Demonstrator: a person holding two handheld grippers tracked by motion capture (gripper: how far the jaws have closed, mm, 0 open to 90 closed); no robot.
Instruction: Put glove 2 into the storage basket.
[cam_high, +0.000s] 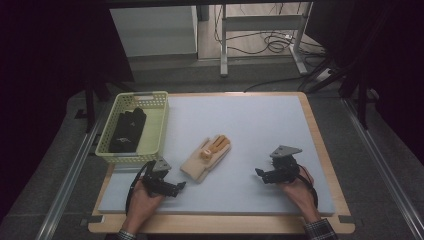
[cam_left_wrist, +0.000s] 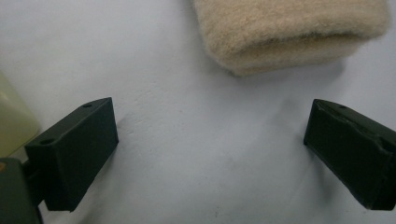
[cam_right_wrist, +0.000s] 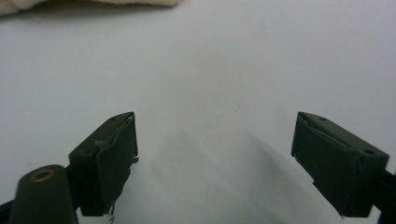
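**Ana:** Nearest the person's edge of the tabletop (cam_high: 300, 150), the 2 hands sit low on the grey mat. How do the tools stand?

**Ben:** The left hand-held gripper (cam_high: 181, 186) has its jaws well apart with nothing between them. Its own view shows bare mat between the 2 black jaws and the cuff end of the beige glove (cam_left_wrist: 289, 32) just beyond them, not touching. The right hand-held gripper (cam_high: 258, 172) is also spread wide and empty, and it points toward the glove from the other side, with clear mat between.

**Ana:** And the glove itself?

**Ben:** The beige glove (cam_high: 206, 157) lies flat near the middle of the mat, between the 2 grippers, cuff toward the person and orange-tipped fingers pointing away. Farther back on the left, the pale yellow basket (cam_high: 157, 97) stands at the mat's edge, and 1 dark glove (cam_high: 127, 130) lies inside it.

**Ana:** So which step is this?

**Ben:** It reads as the approach before a pick. 1 glove is already in the basket, and the beige one looks next. Neither tool has a hold yet.

**Ana:** What does the next move call for?

**Ben:** The left gripper is the closer one, so it likely needs to ease forward until the cuff sits between its jaws, then close firmly. The fabric is soft and thick, so a shallow pinch could slip. After that comes a lift and a carry back and left, over the basket's rim.
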